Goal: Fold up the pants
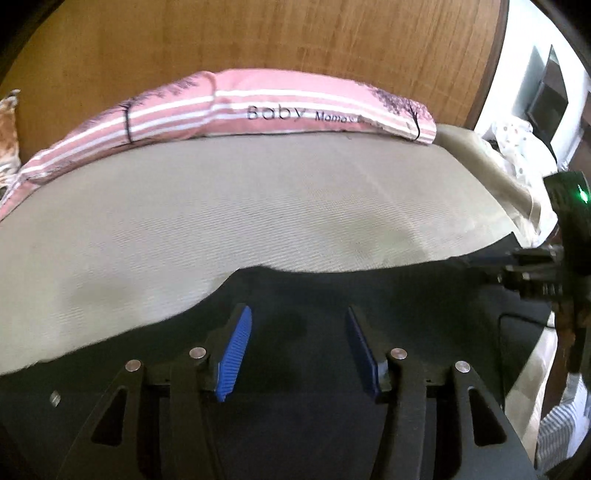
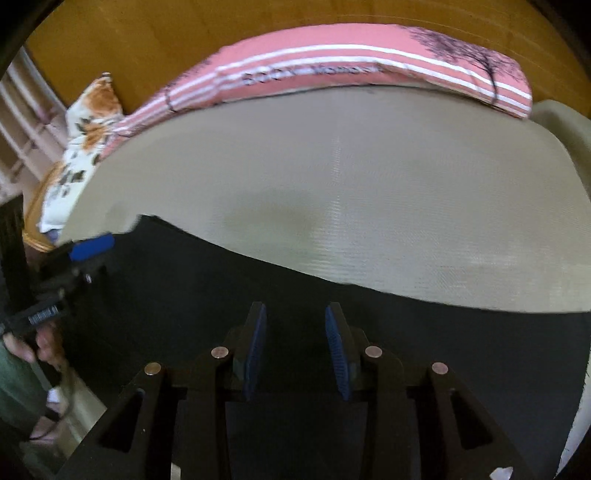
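We hold both grippers low over dark pants (image 1: 332,295) spread across the near part of a bed covered in a beige sheet (image 1: 258,206). In the left wrist view, our left gripper (image 1: 299,354) has its jaws released, the two blue pads (image 1: 236,354) well apart with only dark fabric showing between them. The right wrist view shows our right gripper (image 2: 295,350) the same way, jaws released and grasping nothing, hanging over the pants, whose wavy far edge runs across the sheet. At the left of that view the left gripper appears from the side, a blue pad at the pants' far corner; whether it touches the cloth we cannot tell. At the far side of the bed a pink striped pillow (image 1: 258,107) lies along a wooden headboard (image 1: 258,33), and a floral cushion (image 2: 88,122) sits beside its end.
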`<state>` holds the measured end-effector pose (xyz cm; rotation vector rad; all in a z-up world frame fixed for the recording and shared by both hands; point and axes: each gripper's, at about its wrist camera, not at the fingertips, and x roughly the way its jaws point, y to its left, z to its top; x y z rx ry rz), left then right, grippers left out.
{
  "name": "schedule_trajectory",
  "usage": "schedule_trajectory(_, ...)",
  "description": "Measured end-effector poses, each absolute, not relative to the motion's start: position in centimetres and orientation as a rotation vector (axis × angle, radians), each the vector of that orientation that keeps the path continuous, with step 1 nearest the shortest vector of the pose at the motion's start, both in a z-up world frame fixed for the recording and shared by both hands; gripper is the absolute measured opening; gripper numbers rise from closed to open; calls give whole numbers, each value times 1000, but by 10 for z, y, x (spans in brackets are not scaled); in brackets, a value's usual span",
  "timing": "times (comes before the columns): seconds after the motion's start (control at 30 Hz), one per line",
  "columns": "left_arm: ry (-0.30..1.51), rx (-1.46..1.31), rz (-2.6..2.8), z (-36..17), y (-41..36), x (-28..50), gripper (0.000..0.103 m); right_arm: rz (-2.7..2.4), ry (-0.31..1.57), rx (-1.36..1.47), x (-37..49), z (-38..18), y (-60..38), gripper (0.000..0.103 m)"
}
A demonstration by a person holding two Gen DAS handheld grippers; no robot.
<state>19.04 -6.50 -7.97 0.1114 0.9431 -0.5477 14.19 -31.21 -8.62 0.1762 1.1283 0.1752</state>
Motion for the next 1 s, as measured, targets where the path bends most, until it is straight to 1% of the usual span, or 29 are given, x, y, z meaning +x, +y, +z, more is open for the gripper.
schedule_trajectory(0.23,989,157,-446,-110,-78,221,54,45,1079,148,152,-111,-329,31)
schedule_trajectory(0.37,963,191,-391,-118,-79,225,55,37,1055,176,158,-113,-333,32)
schedule_trajectory(0.5,980,177,-373,-116,-78,228,55,50,1038,278,158,-103,-343,34)
schedule_trajectory(0.57,976,174,-369,-108,-76,221,55,69,1008,365,150,-88,-355,35)
schedule_trajectory(0.63,961,175,-378,-99,-73,208,55,79,979,420,136,-71,-368,42)
schedule_trajectory(0.7,941,174,-393,-89,-68,189,55,60,949,471,113,-52,-387,45)
schedule_trajectory(0.83,949,160,-429,-79,-61,156,55,13,930,561,64,-33,-425,45)
schedule_trajectory(1.0,951,177,-460,-73,-59,114,55,-109,938,672,-8,-45,-474,45)
